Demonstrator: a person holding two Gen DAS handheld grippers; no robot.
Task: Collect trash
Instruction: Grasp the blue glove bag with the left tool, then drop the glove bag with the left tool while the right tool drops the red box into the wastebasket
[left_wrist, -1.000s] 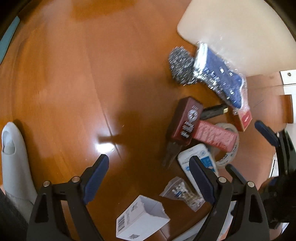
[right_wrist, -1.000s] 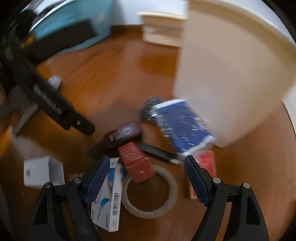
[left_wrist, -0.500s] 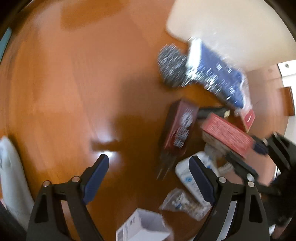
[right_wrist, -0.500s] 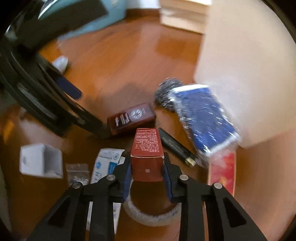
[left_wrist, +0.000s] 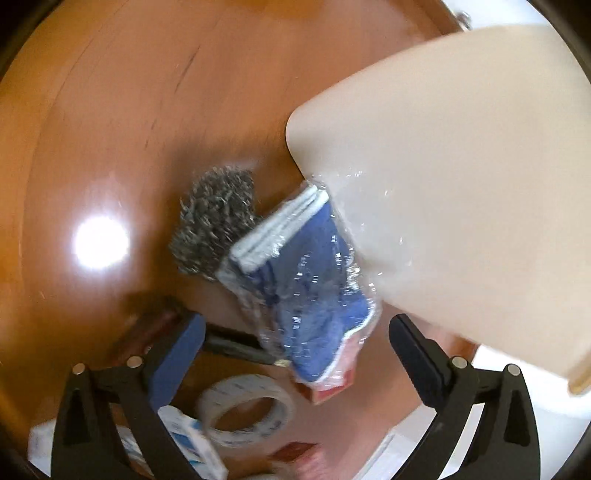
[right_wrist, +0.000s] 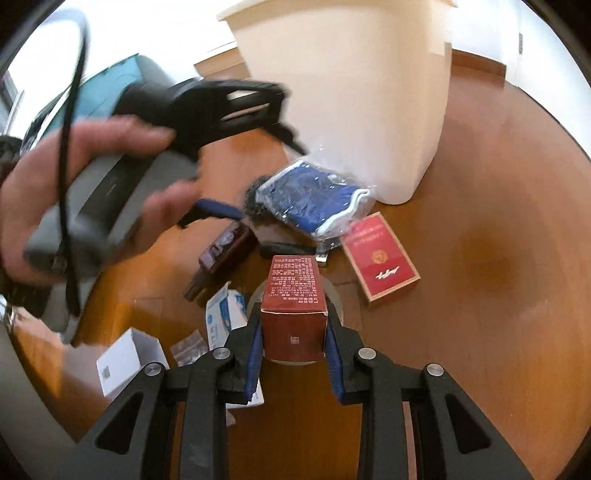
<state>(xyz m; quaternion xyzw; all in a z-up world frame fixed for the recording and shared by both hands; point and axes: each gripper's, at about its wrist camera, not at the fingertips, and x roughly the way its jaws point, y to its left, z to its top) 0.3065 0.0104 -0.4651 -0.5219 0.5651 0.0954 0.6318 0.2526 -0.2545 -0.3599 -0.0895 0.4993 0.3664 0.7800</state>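
My right gripper is shut on a red-brown carton, held above the wooden floor. My left gripper hangs over a blue cloth in a clear plastic bag. Its jaws are opening wide, and the bag lies below and between the fingers without the pads touching it. The bag leans against the cream bin, also seen upright in the right wrist view as the bin. A steel wool ball sits beside the bag.
A tape roll, a red pack, a dark maroon box, a black pen, a white-blue box, a white box and a small clear bag lie around. A person's hand holds the left gripper.
My right gripper closed on the red-brown carton and lifted it off the tape roll. My left gripper swung over to the blue bag by the bin, rolled, and spread its jaws wider.
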